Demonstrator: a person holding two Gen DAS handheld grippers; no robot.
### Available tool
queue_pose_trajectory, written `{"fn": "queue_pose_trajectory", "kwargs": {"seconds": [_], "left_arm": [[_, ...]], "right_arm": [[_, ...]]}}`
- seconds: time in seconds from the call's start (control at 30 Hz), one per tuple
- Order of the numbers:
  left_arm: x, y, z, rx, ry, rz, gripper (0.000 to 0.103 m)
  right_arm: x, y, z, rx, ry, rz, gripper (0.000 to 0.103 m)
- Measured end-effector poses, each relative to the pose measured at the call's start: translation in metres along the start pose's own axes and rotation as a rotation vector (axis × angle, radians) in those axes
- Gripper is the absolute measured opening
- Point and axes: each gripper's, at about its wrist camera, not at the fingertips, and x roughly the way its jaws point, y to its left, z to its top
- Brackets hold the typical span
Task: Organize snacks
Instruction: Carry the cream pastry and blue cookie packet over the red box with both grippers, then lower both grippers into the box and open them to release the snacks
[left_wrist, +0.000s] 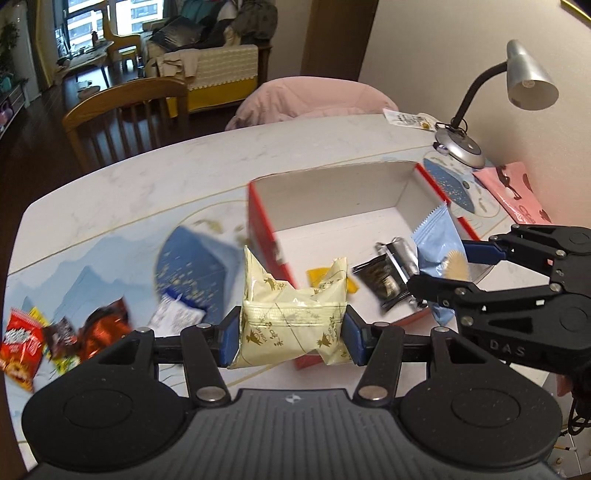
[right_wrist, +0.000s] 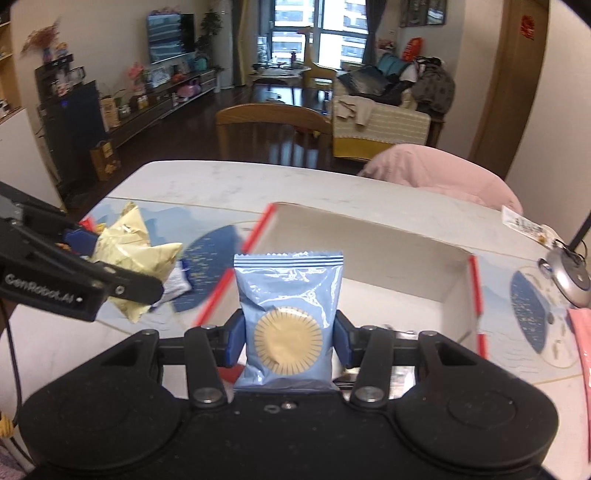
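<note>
My left gripper (left_wrist: 291, 338) is shut on a pale yellow snack packet (left_wrist: 291, 317), held in the air over the near left corner of the red box (left_wrist: 264, 218). My right gripper (right_wrist: 289, 338) is shut on a light blue biscuit packet (right_wrist: 288, 295), upright between the blue pads above the box's near edge. In the left wrist view the right gripper (left_wrist: 448, 267) sits to the right, with the blue packet (left_wrist: 432, 236) over the box. In the right wrist view the left gripper (right_wrist: 122, 280) with the yellow packet (right_wrist: 129, 254) is at the left. A black packet (left_wrist: 384, 277) and a yellow one (left_wrist: 319, 277) lie in the box.
Several loose snack packets (left_wrist: 22, 339) lie at the table's left, and a white-blue one (left_wrist: 173, 314) next to the box. A desk lamp (left_wrist: 461, 144) and a pink bag (left_wrist: 513, 192) stand at the right. A wooden chair (left_wrist: 125, 110) and a pink-covered chair (left_wrist: 310, 98) stand behind the table.
</note>
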Motion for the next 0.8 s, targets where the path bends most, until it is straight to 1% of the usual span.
{"fn": "queue_pose_trajectory", "kwargs": {"seconds": [0.2,0.43,0.67,0.8], "left_arm": [[0.022,-0.028,0.018,0.018,0.028,-0.006,0.055],[0.059,-0.055,0.036,0.017,0.087,0.006,0.055],[0.104,-0.072,0.045,0.021,0.168,0.031,0.055],[0.127,-0.077,0.047,0.023,0.211,0.053,0.055]], "right_arm": [[0.010,-0.040,0.002,0.028,0.016,-0.026,0.046],[0.032,-0.077,-0.001,0.056,0.079,-0.049,0.046],[0.068,-0.095,-0.005,0.039,0.154,-0.055,0.046],[0.082,-0.093,-0.012,-0.013,0.194,-0.046,0.046]]}}
